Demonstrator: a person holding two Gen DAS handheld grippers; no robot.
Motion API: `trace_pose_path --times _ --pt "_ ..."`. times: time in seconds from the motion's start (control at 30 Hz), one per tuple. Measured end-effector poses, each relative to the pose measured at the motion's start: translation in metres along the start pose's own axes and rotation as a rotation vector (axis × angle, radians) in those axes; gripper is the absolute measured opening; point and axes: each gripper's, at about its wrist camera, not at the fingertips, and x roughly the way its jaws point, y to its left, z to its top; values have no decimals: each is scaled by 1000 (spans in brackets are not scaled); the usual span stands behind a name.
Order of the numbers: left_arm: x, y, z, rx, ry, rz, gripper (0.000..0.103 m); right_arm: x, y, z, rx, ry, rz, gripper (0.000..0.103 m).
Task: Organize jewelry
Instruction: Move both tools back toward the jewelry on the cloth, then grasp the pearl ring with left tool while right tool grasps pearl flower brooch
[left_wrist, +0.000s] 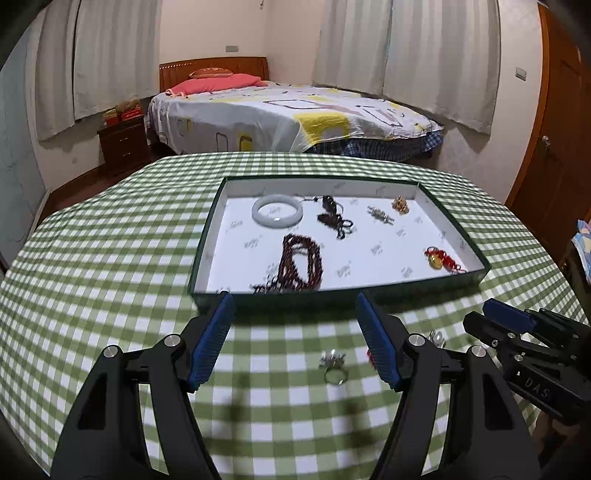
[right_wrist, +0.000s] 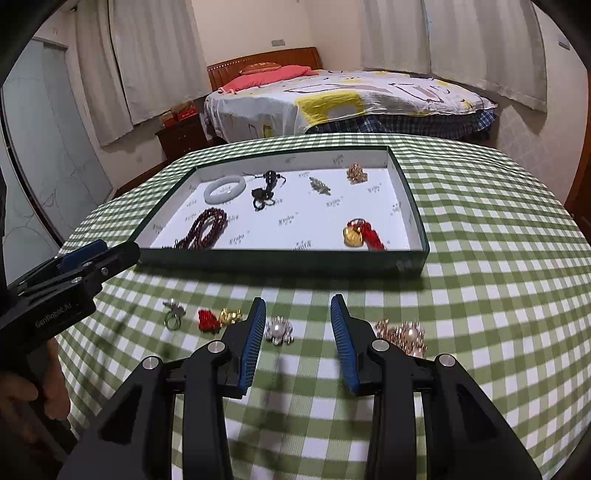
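Hovering spread over the checked cloth (right_wrist: 480, 258), your right gripper (right_wrist: 297, 334) has the pearl brooch (right_wrist: 279, 329) just beside its left finger; your left gripper (left_wrist: 295, 332), also spread, hangs above the ring (left_wrist: 334, 367), the tray (left_wrist: 273, 297) just ahead.

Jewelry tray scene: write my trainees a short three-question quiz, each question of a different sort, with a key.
1. True or false: the white bangle lies outside the tray.
2. Which piece sits between the right gripper fingers? A) pearl brooch B) silver ring C) rose-gold brooch
3. Fill in: both the left gripper and the right gripper are ____.

Key: 1 false; 2 A; 3 open.
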Motion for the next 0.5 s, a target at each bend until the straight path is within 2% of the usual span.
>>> trace_pose_path --times 0.17,0.5 --pt "-4 5 -9 -7 -5 24 67 4 5 -8 -17 -9 -5 37" --pt "4 6 -20 -2 23 33 67 25 17 -10 -57 46 -23 37"
